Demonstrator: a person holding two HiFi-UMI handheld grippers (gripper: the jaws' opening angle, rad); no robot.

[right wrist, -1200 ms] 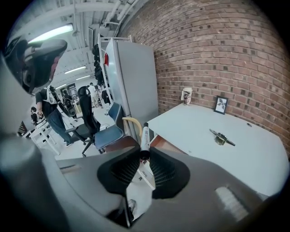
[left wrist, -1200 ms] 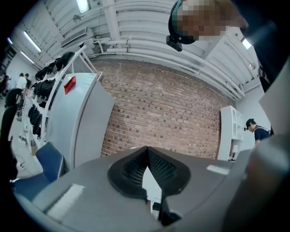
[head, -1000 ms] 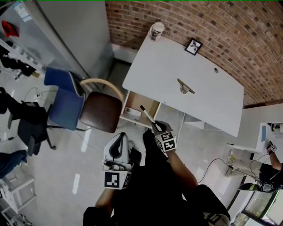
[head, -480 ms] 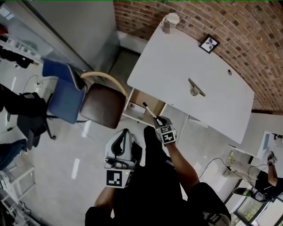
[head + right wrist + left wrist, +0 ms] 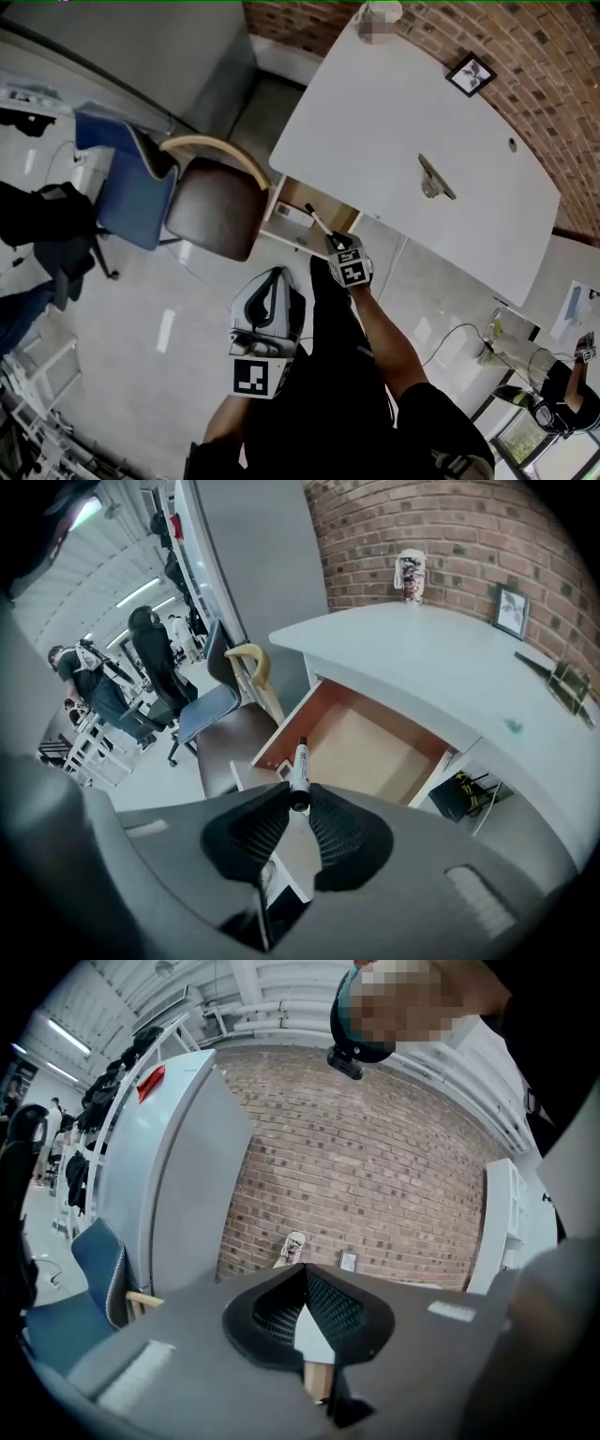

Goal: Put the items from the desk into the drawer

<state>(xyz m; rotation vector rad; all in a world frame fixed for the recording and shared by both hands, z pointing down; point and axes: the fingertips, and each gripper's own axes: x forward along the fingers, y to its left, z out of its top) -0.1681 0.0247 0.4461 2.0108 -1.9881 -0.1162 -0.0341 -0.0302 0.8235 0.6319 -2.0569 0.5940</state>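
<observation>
A marker [image 5: 300, 761] is clamped lengthwise in the right gripper [image 5: 298, 805]. The open drawer [image 5: 375, 752] is seen directly ahead, below. The left gripper [image 5: 305, 1283] is closed, empty.

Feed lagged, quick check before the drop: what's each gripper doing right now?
Left gripper: closed, empty.
Right gripper: closed on a marker.

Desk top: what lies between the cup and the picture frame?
Nothing; the desk between cup and picture frame is bare, as the right gripper view shows.
</observation>
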